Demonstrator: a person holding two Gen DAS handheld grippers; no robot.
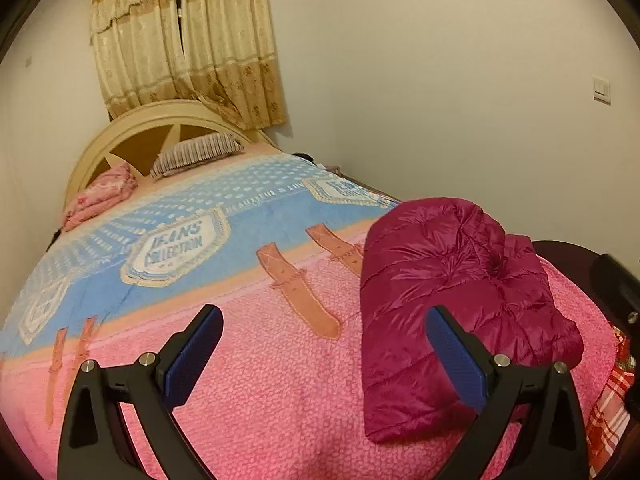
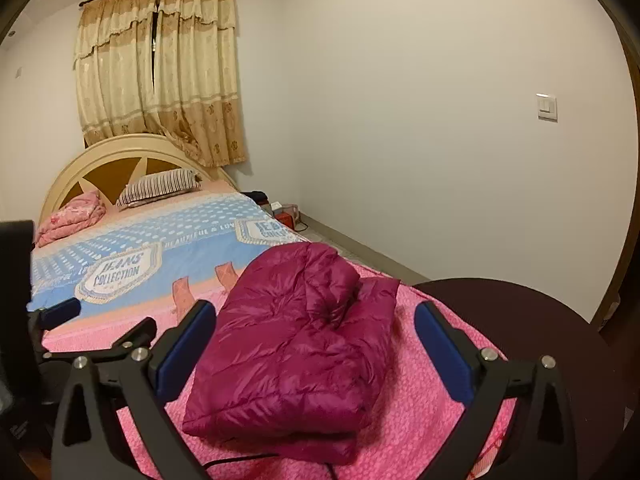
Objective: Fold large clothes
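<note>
A folded magenta puffer jacket (image 2: 292, 356) is being seen lying on the pink end of the bedspread (image 1: 260, 380), at lower centre of the right wrist view and lower right of the left. The left gripper (image 1: 324, 344) and right gripper (image 2: 316, 340) are both being held with fingers wide and empty, above the bed. A striped pillow (image 2: 160, 186), a pink bundle (image 2: 70, 218) and the headboard (image 2: 104, 152) are being shown at upper left, well apart from the jacket, with nothing standing between.

Bed (image 2: 420, 384) under pink-and-blue blanket (image 1: 248, 360); on it lay folded magenta puffer jacket (image 2: 288, 360) near the foot, striped pillow (image 2: 160, 186) and pink bundle (image 2: 70, 218) by headboard.
</note>
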